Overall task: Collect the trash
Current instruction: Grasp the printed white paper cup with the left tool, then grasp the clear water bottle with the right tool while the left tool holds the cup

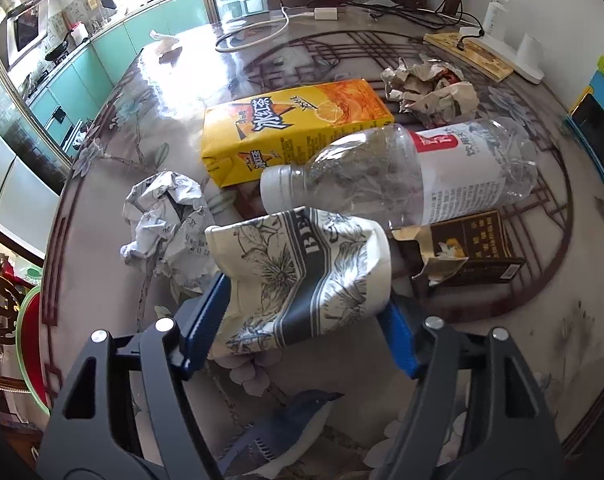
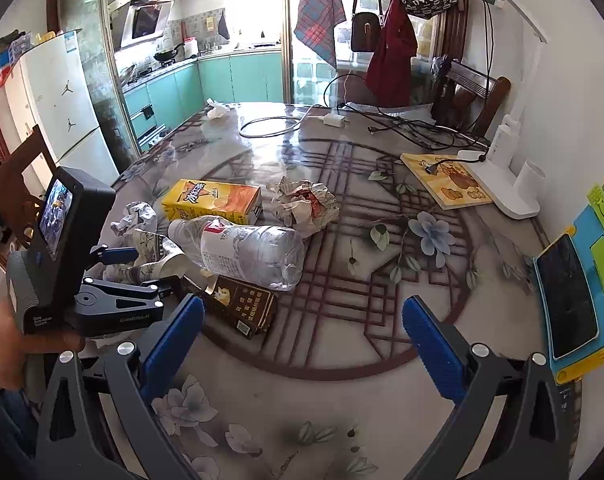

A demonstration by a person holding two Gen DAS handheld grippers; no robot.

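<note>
My left gripper [image 1: 302,320] is shut on a crushed paper cup [image 1: 302,276] with grey flower print, held just above the table. The cup also shows in the right wrist view [image 2: 158,256]. Behind it lie a clear plastic bottle [image 1: 398,176], a yellow drink carton [image 1: 294,128], a brown cigarette box [image 1: 470,248], a white crumpled paper [image 1: 166,224] and a brown crumpled paper [image 1: 430,92]. My right gripper [image 2: 302,328] is open and empty over the table, right of the trash pile [image 2: 238,232]. The left gripper [image 2: 114,276] is at its left.
The round table [image 2: 342,392] has a glass top with flower print. At the back lie cables [image 2: 402,120], a white charger [image 2: 334,120] and a tissue [image 2: 218,110]. A yellow book [image 2: 446,180], a white lamp base [image 2: 510,192] and a phone [image 2: 570,296] are at right.
</note>
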